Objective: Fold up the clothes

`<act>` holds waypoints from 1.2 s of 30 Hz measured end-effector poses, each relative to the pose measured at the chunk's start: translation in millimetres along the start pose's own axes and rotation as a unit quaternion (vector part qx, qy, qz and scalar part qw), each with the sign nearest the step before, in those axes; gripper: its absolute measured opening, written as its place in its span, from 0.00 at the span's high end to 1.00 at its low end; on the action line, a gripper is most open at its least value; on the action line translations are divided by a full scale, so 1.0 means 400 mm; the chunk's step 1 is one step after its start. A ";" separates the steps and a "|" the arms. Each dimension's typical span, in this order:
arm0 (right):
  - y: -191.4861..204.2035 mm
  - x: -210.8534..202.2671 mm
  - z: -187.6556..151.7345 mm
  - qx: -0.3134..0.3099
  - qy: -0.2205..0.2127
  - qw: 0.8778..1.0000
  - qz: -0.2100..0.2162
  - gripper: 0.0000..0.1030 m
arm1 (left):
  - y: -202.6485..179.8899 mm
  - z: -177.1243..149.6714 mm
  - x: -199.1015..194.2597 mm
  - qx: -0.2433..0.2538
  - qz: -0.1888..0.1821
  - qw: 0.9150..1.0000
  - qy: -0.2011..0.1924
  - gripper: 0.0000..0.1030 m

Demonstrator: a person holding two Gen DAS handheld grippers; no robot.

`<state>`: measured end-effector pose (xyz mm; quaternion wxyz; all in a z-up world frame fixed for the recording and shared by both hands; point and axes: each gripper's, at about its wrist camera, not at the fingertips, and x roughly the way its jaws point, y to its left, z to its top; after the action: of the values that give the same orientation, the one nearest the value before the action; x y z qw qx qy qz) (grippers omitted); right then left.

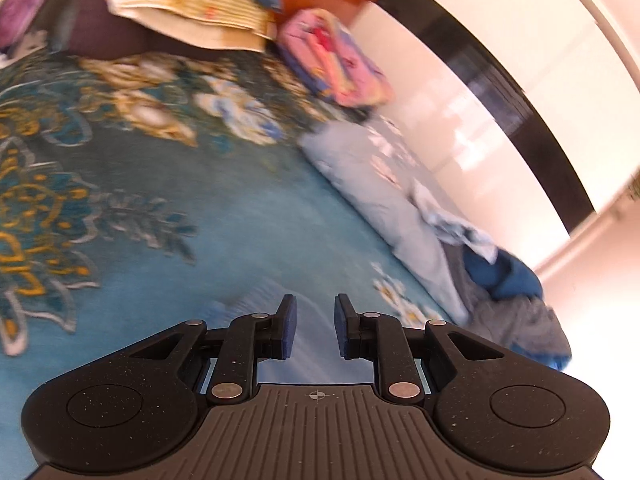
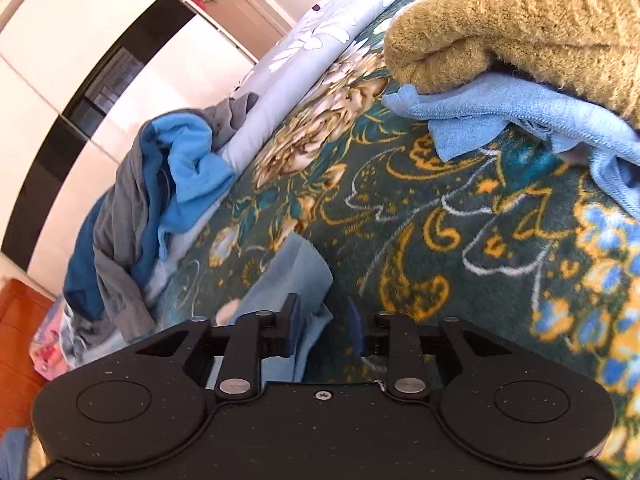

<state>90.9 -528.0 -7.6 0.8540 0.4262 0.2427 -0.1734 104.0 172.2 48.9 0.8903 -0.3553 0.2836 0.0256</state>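
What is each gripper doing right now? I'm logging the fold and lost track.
Left gripper: open, nothing between its pads.
Right gripper: open; a light blue cloth lies by its left pad, not clamped.

No text, label, brand or number can be read in either wrist view; blur hides any fine print.

The blanket [image 2: 460, 216] is a plush, matt pile with a floral print. On it, a tan throw [image 2: 520, 28] looks coarse and shaggy over a light blue terry towel [image 2: 500, 116]. At the blanket's edge lie limp grey and blue cotton clothes [image 2: 152, 200]. Beyond it, the wardrobe [image 1: 460, 92] panels are glossy.
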 end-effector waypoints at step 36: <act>-0.055 0.009 -0.009 -0.004 0.047 0.998 0.042 0.82 | -0.033 -0.049 0.021 0.049 0.074 0.996 -0.006 0.55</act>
<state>81.7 -538.0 -25.4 0.8501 0.4400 0.2652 -0.1162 104.5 148.4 41.2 0.9039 -0.2894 0.3047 0.0801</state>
